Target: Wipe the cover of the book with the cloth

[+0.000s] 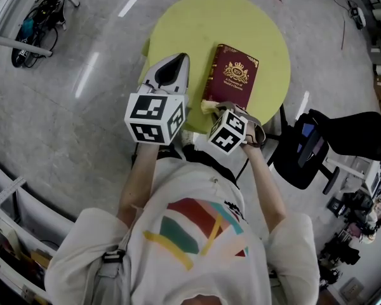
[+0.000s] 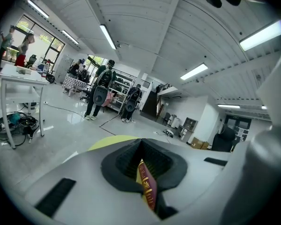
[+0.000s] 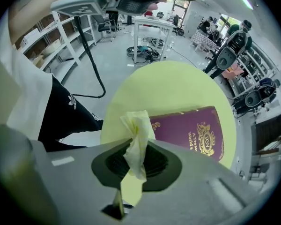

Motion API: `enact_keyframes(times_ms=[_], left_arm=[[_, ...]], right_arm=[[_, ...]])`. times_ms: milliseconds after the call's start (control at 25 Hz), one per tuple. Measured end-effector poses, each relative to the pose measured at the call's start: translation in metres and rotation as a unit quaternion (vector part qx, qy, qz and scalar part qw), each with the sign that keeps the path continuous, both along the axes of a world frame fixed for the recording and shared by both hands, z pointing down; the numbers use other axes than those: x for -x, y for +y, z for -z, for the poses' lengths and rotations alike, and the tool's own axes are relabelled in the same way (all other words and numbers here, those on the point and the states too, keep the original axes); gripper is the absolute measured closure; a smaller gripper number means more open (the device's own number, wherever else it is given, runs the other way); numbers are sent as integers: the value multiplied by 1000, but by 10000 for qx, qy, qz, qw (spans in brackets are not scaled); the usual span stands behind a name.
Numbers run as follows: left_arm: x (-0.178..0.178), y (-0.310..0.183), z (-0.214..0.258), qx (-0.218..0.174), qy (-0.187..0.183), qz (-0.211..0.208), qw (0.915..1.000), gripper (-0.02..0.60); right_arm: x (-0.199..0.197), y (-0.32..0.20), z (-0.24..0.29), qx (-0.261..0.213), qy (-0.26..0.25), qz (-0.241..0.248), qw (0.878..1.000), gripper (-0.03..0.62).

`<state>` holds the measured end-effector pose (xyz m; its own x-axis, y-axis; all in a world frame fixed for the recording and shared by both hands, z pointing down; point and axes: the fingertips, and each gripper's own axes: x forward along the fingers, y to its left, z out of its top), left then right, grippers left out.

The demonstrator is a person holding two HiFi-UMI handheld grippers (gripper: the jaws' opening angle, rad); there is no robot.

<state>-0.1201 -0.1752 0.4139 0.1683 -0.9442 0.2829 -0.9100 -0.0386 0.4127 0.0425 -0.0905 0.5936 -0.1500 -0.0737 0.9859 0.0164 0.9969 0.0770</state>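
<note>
Maroon book [image 1: 232, 78] x1 on table [image 1: 190, 24]; yellow cloth [image 3: 136, 125] x1 pinched in R gripper [image 3: 136, 165]; L gripper [image 2: 141, 161] pressed together, empty.

Big open lab or workshop hall, not a home. Around me: glossy grey floor [image 2: 65, 125], long strip lights [image 2: 107, 36] on a high white ceiling, and tall windows [image 2: 37, 43]. There's a white bench [image 2: 18, 76] with a cable tangle [image 2: 14, 123] under it. Also shelving racks [image 3: 42, 41], cardboard boxes [image 2: 200, 144] and a black office chair [image 1: 301, 148]. People [image 2: 100, 90] across the room are carrying bulky dark gear.
</note>
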Motion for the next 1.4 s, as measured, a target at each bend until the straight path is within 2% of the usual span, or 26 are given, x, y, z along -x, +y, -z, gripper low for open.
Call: enact_keyframes(times_ms=[200,400,480,600,760,960,1040,1160,1400], left_arm=[[9,4,1,-13,17,104,9999,566],[20,11,-1,-13,18,209,9998,566],[24,13,-2,-16,19,279,9996,566],[28,12,-4,25,55,454,9990,566],[30,13,-16,149,55,512,9986,566],[51,27,-32,192,306,686,9970,566],[57,32,-39,244,410,791,9957,566],[63,36,-46,300,486,905,9943,566],[71,44,-57,374,596,1045,9920,566]], right_arm=[[12,-27,26,-400,-95,124,9991,566],[35,-82,55,-1233,19,567,9908,566],[45,-107,64,-1662,251,973,9810,566],[56,-147,71,-2092,741,1762,9590,566],[67,-175,54,-2167,1265,2577,9331,566],[81,-188,12,-2071,1683,3300,9055,566],[84,-190,1,-1924,1721,3403,9042,566],[87,-195,-10,-1699,1710,3372,9100,566],[87,-192,-20,-1228,1248,2801,9439,566]])
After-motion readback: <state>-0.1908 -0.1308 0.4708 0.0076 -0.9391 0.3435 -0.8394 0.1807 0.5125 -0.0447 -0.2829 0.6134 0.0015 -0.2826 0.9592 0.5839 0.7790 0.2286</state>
